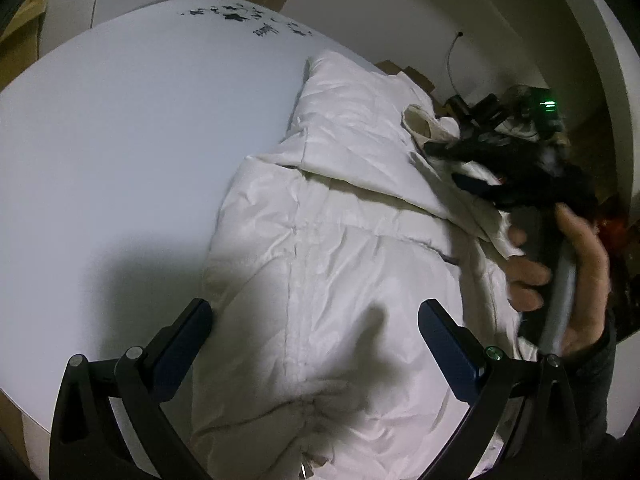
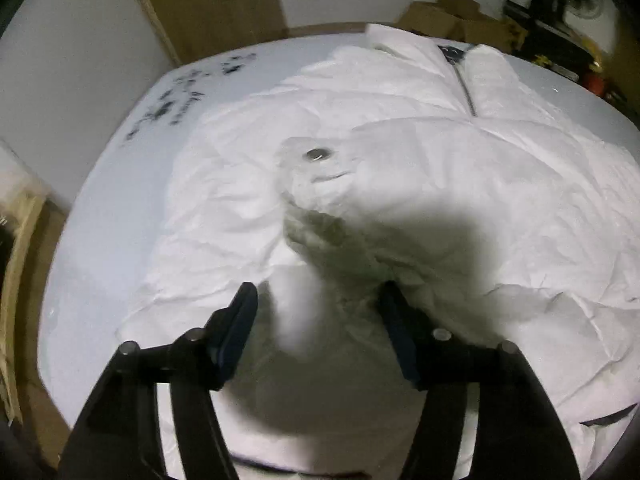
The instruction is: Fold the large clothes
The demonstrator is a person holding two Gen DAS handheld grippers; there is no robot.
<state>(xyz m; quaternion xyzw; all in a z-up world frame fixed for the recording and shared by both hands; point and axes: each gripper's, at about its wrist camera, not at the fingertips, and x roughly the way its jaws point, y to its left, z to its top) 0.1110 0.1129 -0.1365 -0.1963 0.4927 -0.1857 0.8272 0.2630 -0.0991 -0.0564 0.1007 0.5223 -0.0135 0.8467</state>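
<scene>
Right wrist view showed the right gripper [image 2: 316, 304] spread open over the white jacket [image 2: 400, 168], sleeve apparently just laid across; the left gripper [image 1: 316, 320] gaped empty too. Next, I judged, came gripping the near hem.

White puffy jacket [image 2: 400, 184] crumpled on table, sleeve folded across.

Both the left gripper [image 1: 316, 328] and the right gripper [image 2: 318, 308] are held open, pointed steeply downward.
</scene>
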